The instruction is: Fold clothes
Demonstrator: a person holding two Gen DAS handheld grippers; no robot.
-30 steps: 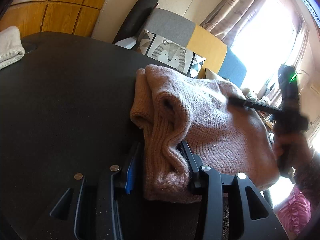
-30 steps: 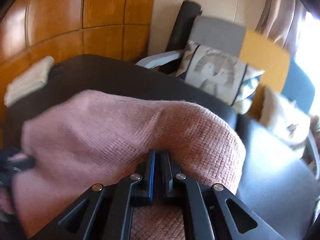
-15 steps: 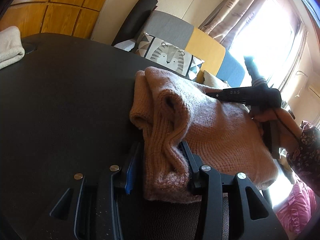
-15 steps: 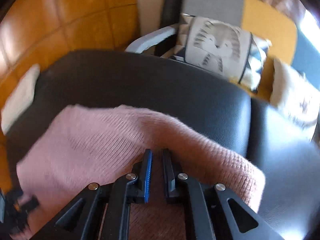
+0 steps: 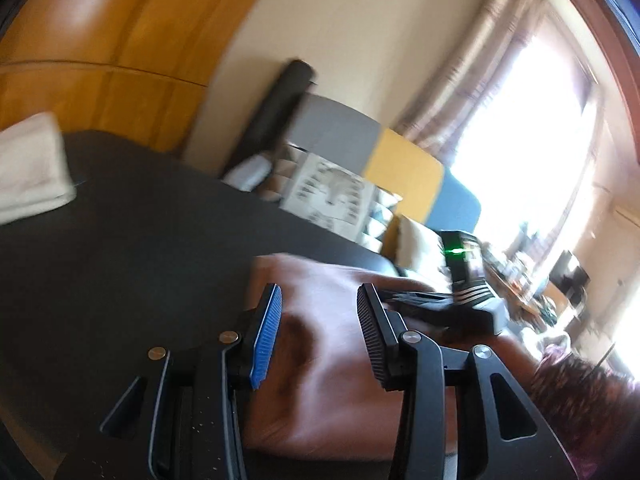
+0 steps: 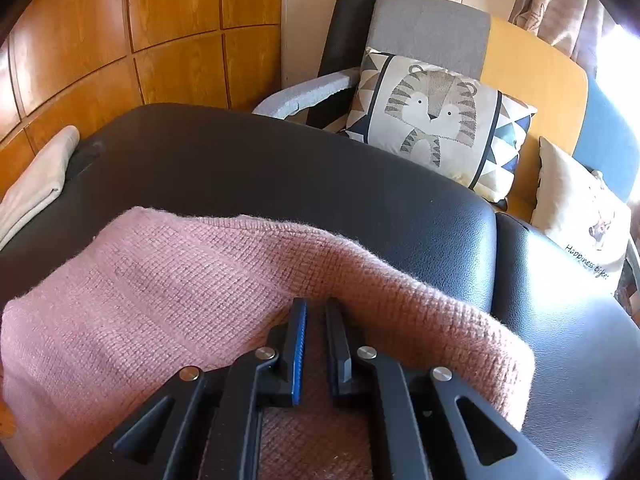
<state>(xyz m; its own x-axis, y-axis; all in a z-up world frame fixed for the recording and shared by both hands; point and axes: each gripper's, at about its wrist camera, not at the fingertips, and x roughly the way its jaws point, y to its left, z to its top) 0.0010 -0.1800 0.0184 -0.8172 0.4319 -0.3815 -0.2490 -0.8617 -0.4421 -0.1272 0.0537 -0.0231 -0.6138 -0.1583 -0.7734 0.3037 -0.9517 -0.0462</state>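
Observation:
A pink knitted sweater [image 6: 168,288] lies folded on the black padded table [image 6: 280,168]. My right gripper [image 6: 316,304] is shut, its tips tucked under a raised fold of the sweater with knit pinched in the narrow gap. In the blurred left wrist view my left gripper [image 5: 316,292] hangs above the sweater [image 5: 320,360] and stands open. Both its pads are bare and the cloth shows flat below the gap. The right gripper [image 5: 464,304], with a green light, rests on the sweater's far side.
A folded cream cloth [image 6: 36,176] lies at the table's far left edge. Behind the table stands an armchair with a tiger cushion [image 6: 432,120] and a pale cushion [image 6: 580,208]. A person's patterned sleeve [image 5: 592,400] shows at lower right.
My left gripper has risen off the sweater bunch that stood between its fingers, and the cloth stayed down. My right gripper drew the fold across the sweater, then came to rest.

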